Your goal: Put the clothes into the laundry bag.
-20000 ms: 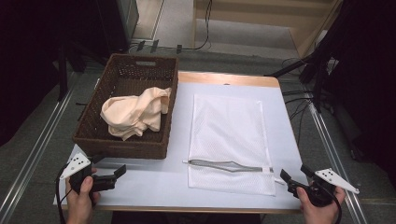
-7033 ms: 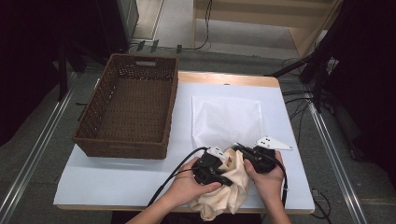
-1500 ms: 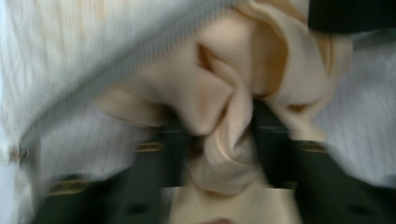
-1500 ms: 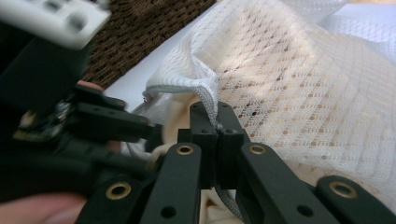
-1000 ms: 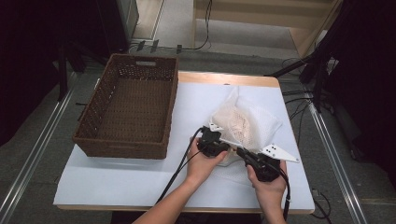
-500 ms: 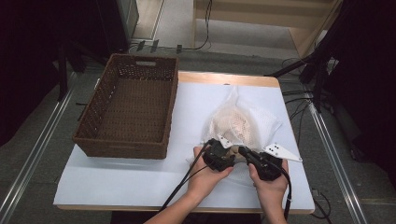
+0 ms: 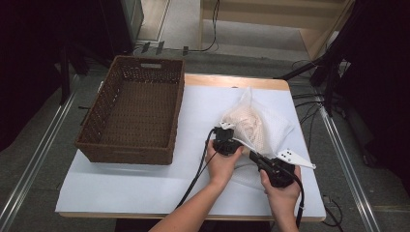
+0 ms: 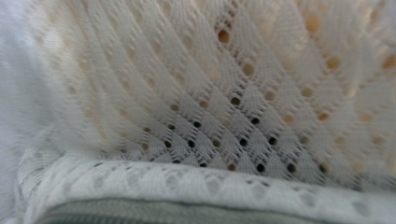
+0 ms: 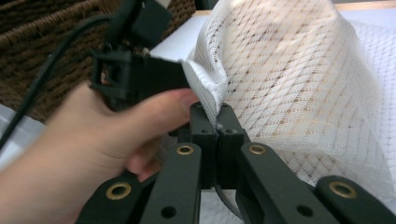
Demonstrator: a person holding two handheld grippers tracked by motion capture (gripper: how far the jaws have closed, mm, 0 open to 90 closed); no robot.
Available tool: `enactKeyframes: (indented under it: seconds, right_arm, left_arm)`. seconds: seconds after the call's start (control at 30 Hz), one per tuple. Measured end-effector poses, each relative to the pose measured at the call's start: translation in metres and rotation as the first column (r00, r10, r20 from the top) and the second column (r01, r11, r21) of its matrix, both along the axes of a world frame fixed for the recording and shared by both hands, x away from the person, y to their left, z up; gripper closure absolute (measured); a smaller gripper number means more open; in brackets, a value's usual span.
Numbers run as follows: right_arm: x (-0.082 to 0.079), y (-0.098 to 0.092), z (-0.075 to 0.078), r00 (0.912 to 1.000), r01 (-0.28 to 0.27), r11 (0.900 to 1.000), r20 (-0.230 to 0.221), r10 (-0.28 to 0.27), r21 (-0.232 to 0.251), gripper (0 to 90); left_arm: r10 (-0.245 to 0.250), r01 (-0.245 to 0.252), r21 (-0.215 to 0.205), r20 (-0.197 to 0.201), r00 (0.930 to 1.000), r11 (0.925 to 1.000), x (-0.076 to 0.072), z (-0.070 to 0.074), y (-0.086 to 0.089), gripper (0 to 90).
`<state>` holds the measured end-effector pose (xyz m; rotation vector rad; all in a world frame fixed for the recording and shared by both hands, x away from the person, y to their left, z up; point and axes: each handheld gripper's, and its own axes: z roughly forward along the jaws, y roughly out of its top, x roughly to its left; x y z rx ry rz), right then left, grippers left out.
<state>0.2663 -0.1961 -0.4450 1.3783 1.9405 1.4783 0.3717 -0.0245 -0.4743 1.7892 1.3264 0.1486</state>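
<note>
A: We take the wicker basket (image 7: pixel 131 116) as our landmark; it sits empty at the left of the worktop (image 7: pixel 145 186). Just right of it, our left gripper (image 7: pixel 226 141) presses against the near-left edge of the white mesh bag (image 7: pixel 270 126). In the left gripper view the mesh and a grey zipper band (image 8: pixel 187 215) crowd the lens, so we cannot tell whether that gripper is clenched or released.

B: Farther right of the basket, our right gripper (image 9: pixel 218 122) is clenched on the bag's hem, jaws pressed together with the zipper line running between them. The peach cloth (image 7: pixel 245 126) is inside the bag, bulging it upward.

A: We judge the step to be closing the bag. To do it well, we should keep the left side anchoring the hem taut while the right draws straight along the zipper, not upward, so the mesh doesn't bunch.

B: Obstacles, in our view: the left hand (image 9: pixel 88 154) sits touching the right gripper's jaws, and the left cable (image 7: pixel 196 176) trails across the worktop toward us. The cloth's bulge may snag the zipper.
</note>
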Motion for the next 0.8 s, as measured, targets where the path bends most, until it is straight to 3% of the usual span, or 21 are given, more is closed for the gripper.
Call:
enactKeyframes:
  seconds: [0.07,0.1,0.23,0.37,0.43,0.47,0.5,0.53,0.6,0.63,0.7,0.73,0.8]
  right_arm:
    - [0.0,0.0,-0.001,1.0,0.003,1.0,-0.004,-0.003,0.0,89.8]
    - [0.001,-0.002,-0.001,1.0,0.006,1.0,-0.002,-0.006,0.002,89.9]
    - [0.002,-0.007,0.002,0.9997,0.024,1.0,0.002,-0.024,0.018,89.8]
    - [0.002,-0.007,0.003,0.9996,0.028,0.999,0.004,-0.029,0.018,89.8]
    - [0.002,-0.007,0.003,0.9995,0.03,0.999,0.002,-0.03,0.022,89.9]
    - [0.002,-0.006,0.003,0.9995,0.03,0.999,0.004,-0.031,0.021,89.9]
    - [0.002,-0.006,0.004,0.9996,0.029,0.999,0.003,-0.029,0.019,89.8]
    - [0.002,-0.006,0.003,0.9996,0.025,1.0,0.008,-0.026,0.015,89.9]
    - [0.001,-0.005,0.003,0.9996,0.026,1.0,0.006,-0.026,0.016,89.9]
    - [0.001,-0.005,0.003,0.9997,0.025,1.0,0.005,-0.025,0.018,89.9]
    - [0.0,-0.005,0.003,0.9997,0.022,1.0,0.005,-0.022,0.02,89.9]
    - [0.0,-0.005,0.003,0.9997,0.022,1.0,0.008,-0.022,0.022,89.8]
    - [-0.001,-0.005,0.003,0.9998,0.02,1.0,0.008,-0.02,0.018,89.9]
  left_arm:
    - [-0.098,0.098,0.005,-0.026,0.9949,0.9952,-0.006,0.006,0.006,59.1]
    - [-0.136,0.135,-0.02,-0.034,0.9901,0.9906,-0.011,0.008,0.012,53.4]
    - [-0.189,0.188,-0.054,-0.015,0.9818,0.9807,-0.033,0.017,0.036,44.1]
    - [-0.248,0.248,0.015,0.042,0.9678,0.9687,-0.05,0.021,0.036,37.9]
    - [-0.292,0.291,0.027,0.049,0.955,0.9563,-0.055,0.019,0.027,33.5]
    - [-0.293,0.29,0.059,0.053,0.9546,0.9552,-0.056,0.017,0.022,32.3]
    - [-0.275,0.269,0.099,0.056,0.9598,0.9581,-0.055,0.015,0.016,32.2]
    - [-0.255,0.247,0.133,0.05,0.9657,0.9599,-0.052,0.013,0.01,33.3]
    - [-0.232,0.231,0.186,-0.013,0.9725,0.9551,-0.041,0.005,-0.002,40.3]
    - [-0.224,0.22,0.213,-0.009,0.9747,0.9518,-0.038,0.003,-0.007,49.4]
    - [-0.21,0.202,0.307,-0.006,0.9777,0.9301,-0.032,0.005,-0.015,83.1]
    - [-0.202,0.2,0.305,-0.026,0.9791,0.9313,-0.027,0.008,-0.018,86.8]
    - [-0.194,0.192,0.256,-0.02,0.9808,0.9472,-0.017,0.01,-0.021,87.7]
